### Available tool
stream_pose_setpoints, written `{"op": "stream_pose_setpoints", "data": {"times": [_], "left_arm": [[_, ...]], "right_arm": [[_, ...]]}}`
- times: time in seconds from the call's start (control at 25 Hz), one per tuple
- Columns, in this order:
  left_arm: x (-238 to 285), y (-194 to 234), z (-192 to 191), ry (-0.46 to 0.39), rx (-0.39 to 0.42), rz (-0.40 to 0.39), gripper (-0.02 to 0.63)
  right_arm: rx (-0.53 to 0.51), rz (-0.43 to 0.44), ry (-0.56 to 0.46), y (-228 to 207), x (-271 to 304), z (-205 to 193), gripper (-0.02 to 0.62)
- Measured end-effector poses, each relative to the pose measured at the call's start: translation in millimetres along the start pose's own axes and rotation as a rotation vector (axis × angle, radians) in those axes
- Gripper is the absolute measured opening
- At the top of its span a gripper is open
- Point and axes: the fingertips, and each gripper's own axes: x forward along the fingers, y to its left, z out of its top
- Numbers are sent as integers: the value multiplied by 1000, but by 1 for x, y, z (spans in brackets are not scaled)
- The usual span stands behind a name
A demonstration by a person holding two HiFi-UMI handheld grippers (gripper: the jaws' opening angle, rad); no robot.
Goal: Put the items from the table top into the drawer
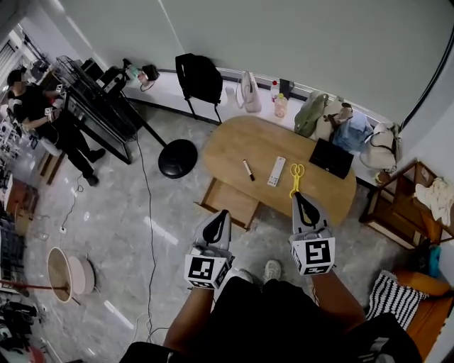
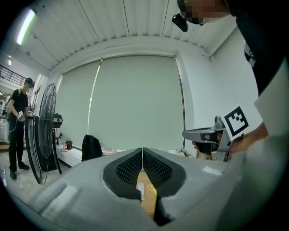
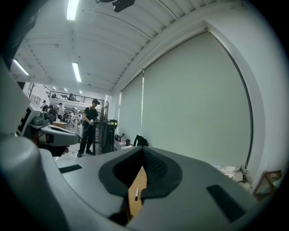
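This is a large open lab or workshop hall. Strip lights (image 3: 71, 9) run along a ribbed ceiling (image 3: 113, 43). On the floor are a tall floor fan (image 1: 96, 96), a stand (image 1: 177, 157) with a trailing cable (image 1: 150, 234) and a lone wooden tabletop (image 1: 234, 152). Another person (image 1: 35, 106) stands nearby.

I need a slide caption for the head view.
Shut left tongs and right tongs face table with marker, remote, scissors; drawer open.

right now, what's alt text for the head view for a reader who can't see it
Seen from above, a person holds a left gripper and a right gripper, both shut and empty, in front of an oval wooden table whose drawer is open. On the table lie a marker, a remote, yellow scissors and a black laptop.
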Motion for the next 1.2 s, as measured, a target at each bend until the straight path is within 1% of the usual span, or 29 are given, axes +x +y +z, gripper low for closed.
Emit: {"op": "stream_pose_setpoints", "data": {"times": [0.2,0.36,0.56,0.76,0.88,1.04,1.2], "left_arm": [[26,30,-5,4,-28,-12,20],[51,66,-11,15,-61,-32,20],[90,120,-5,-14,-71,-92,20],[121,178,-8,2,-83,-138,20],[136,205,-14,17,-94,-156,20],[150,227,-26,36,-102,-180,20],[167,234,-41,71,-89,-202,20]], "right_arm": [[-13,8,34,6,38,-4,-3],[-43,8,57,15,79,-2,-2],[-83,-49,57,22,141,14,-3],[-90,-105,69,34,200,21,-2],[-84,-158,84,30,227,17,-3],[-73,-213,96,22,253,10,-3],[-85,-227,109,12,275,2,-3]]}}
